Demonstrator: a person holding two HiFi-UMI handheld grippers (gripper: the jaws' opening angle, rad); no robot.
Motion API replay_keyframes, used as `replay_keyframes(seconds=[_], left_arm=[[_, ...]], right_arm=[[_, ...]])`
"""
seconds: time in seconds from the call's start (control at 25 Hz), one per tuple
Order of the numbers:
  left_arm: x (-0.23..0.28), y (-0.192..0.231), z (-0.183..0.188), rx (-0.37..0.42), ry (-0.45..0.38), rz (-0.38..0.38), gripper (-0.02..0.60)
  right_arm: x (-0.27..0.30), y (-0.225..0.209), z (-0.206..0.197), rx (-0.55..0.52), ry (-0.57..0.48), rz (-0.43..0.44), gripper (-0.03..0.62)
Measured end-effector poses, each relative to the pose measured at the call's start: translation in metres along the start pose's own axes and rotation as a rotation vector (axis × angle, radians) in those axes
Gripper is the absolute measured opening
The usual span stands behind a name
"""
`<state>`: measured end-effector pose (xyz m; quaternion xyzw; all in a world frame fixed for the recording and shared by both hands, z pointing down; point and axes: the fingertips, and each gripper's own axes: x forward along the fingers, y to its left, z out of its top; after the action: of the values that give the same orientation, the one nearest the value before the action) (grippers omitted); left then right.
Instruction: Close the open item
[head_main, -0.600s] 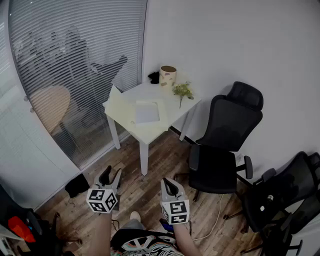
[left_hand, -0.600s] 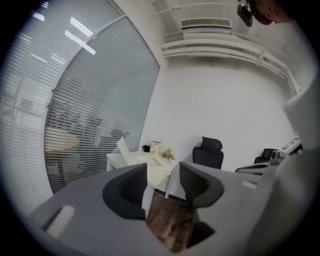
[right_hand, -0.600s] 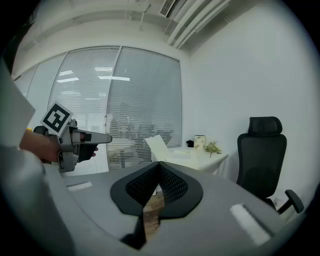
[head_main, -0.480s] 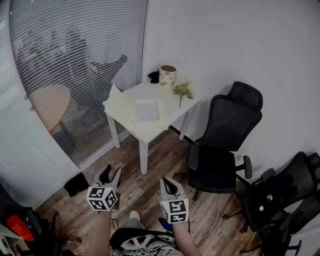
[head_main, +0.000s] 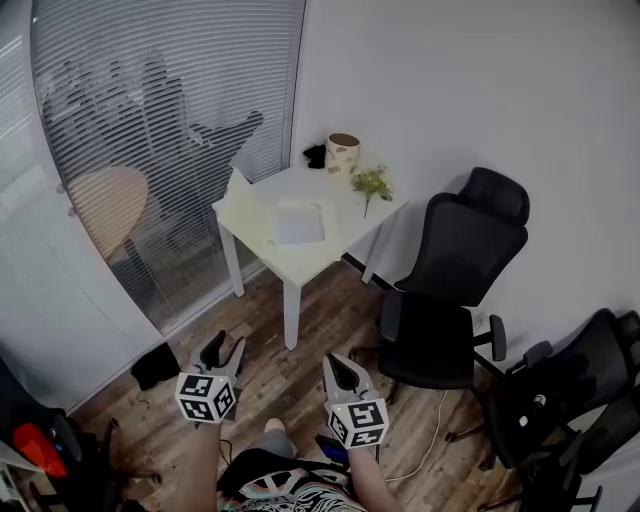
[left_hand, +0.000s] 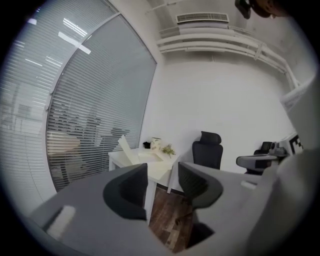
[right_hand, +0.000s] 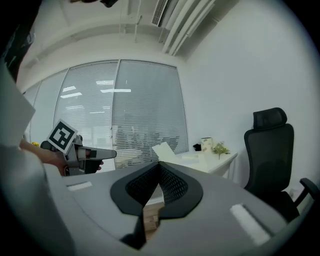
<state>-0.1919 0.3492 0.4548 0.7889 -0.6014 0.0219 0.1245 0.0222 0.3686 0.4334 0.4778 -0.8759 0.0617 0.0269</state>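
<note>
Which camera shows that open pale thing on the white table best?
The head view: it looks down on the open item, showing its raised flap and flat base. The left gripper view shows it small and side-on; the right gripper view shows mostly the flap.

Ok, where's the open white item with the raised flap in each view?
Head view: the open white item lies on the white table, upper centre, with its flap up on the left.
Left gripper view: centre-left, just above the jaws.
Right gripper view: centre, just above the jaws.
Shared landmark: the beige cup at the table's far corner.
</note>
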Motion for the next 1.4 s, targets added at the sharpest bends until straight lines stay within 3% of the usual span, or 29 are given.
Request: replay_keyframes(seconds=[0.2,0.4,0.68,1.04,1.4], left_arm=[[0.015,0.014,-0.005,-0.026,-0.002,0.015,0.232],[0.073,0.022,-0.020,-0.036,0.027,0.014,0.227],[0.194,0.049,-0.037,-0.069,0.105,0.011,0.218],[0.333,0.112,-0.034,-0.151,0.173,0.047,0.218],[0.388,0.161,-0.059,-0.219,0.227,0.140,0.218]], right_arm=[[0.014,-0.012,-0.010,0.015,0.021,-0.038,0.000],[0.049,-0.064,-0.028,-0.057,0.065,-0.153,0.000],[0.148,-0.130,-0.046,0.047,0.120,-0.110,0.000],[0.278,-0.203,-0.054,0.039,0.237,-0.115,0.000],[0.333,-0.262,-0.068,0.010,0.306,-0.150,0.000]])
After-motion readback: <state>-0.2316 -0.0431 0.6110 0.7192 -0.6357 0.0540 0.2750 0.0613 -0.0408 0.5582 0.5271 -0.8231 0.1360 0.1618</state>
